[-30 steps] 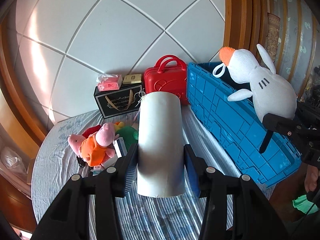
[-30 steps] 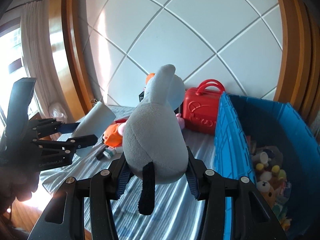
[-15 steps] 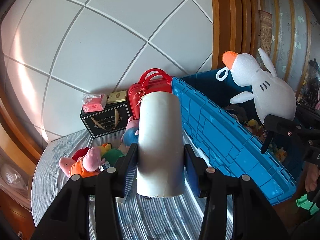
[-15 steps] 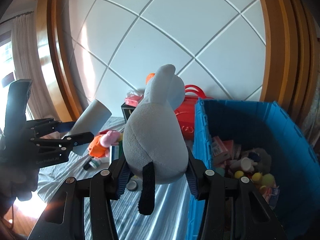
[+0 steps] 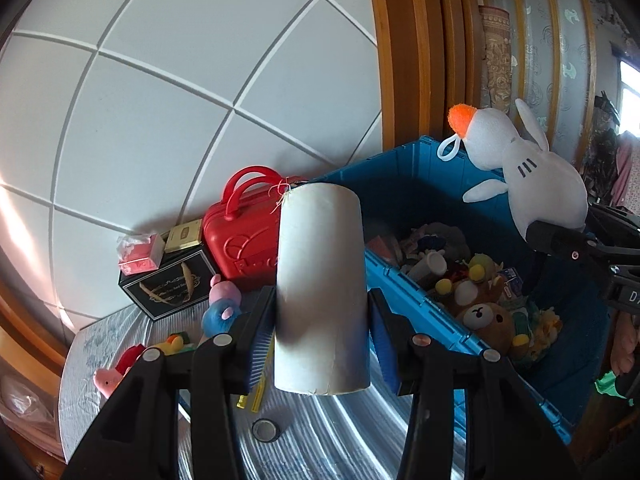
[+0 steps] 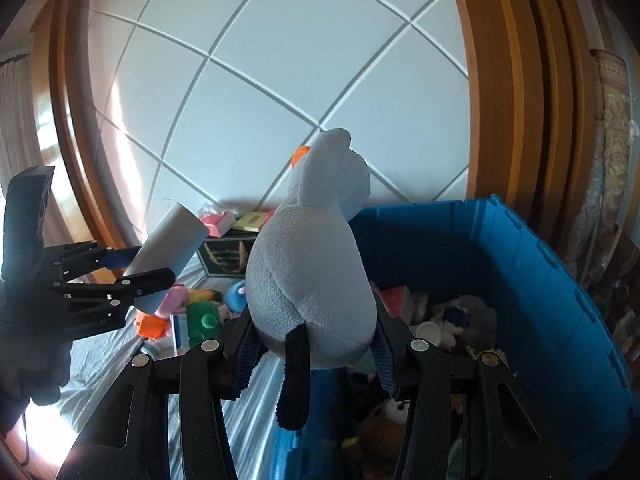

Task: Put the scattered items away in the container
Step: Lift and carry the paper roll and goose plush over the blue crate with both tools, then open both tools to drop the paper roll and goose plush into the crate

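My left gripper (image 5: 322, 330) is shut on a white cardboard tube (image 5: 322, 288), held in the air beside the near left wall of the blue crate (image 5: 404, 296). My right gripper (image 6: 314, 338) is shut on a white plush goose (image 6: 312, 280) with an orange beak, held above the crate's (image 6: 560, 280) left rim. The crate holds several toys, among them a brown bear (image 5: 488, 320). In the left wrist view the goose (image 5: 532, 176) hangs over the crate's far right side. In the right wrist view the tube (image 6: 168, 252) and the left gripper (image 6: 132, 268) show at the left.
On the striped tablecloth (image 5: 320, 440) lie a pink pig plush (image 5: 108, 376), a blue plush (image 5: 220, 316), a green toy (image 6: 202, 316) and a tape roll (image 5: 264, 430). A red case (image 5: 240, 240), a black gift box (image 5: 172, 284) and a pink tissue pack (image 5: 138, 254) stand against the white panelled wall.
Both grippers have carried their loads to the right, toward the crate. The crate's inside and its toys have come into sight, and the scattered toys have slid to the left.
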{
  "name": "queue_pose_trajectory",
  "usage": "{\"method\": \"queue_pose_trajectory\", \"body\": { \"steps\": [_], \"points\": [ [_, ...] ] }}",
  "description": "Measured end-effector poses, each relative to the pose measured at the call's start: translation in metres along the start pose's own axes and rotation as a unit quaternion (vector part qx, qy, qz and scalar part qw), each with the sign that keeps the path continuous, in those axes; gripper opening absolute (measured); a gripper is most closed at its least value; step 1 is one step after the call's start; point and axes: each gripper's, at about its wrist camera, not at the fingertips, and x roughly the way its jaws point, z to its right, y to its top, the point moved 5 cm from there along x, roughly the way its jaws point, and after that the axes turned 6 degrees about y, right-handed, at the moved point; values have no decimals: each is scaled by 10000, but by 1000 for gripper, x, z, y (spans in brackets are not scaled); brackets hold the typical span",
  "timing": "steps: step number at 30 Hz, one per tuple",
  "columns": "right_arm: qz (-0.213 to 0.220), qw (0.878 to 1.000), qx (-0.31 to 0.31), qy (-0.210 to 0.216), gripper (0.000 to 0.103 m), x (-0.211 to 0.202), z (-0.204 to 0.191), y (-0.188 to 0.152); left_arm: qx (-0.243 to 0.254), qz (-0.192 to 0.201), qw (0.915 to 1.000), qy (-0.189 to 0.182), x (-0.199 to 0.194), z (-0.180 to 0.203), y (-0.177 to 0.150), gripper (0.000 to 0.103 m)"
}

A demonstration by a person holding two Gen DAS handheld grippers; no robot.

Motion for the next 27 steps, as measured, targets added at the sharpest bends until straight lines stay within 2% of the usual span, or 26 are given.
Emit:
{"method": "queue_pose_trajectory", "body": {
  "steps": [10,27],
  "points": [
    [45,9985,347,-421,49,-8,63,5,291,87,9988,-373,42,53,52,45],
    [27,9904,824,-1110,49,-21,149,-1,856,204,9919,-917,113,133,139,45]
  ]
}}
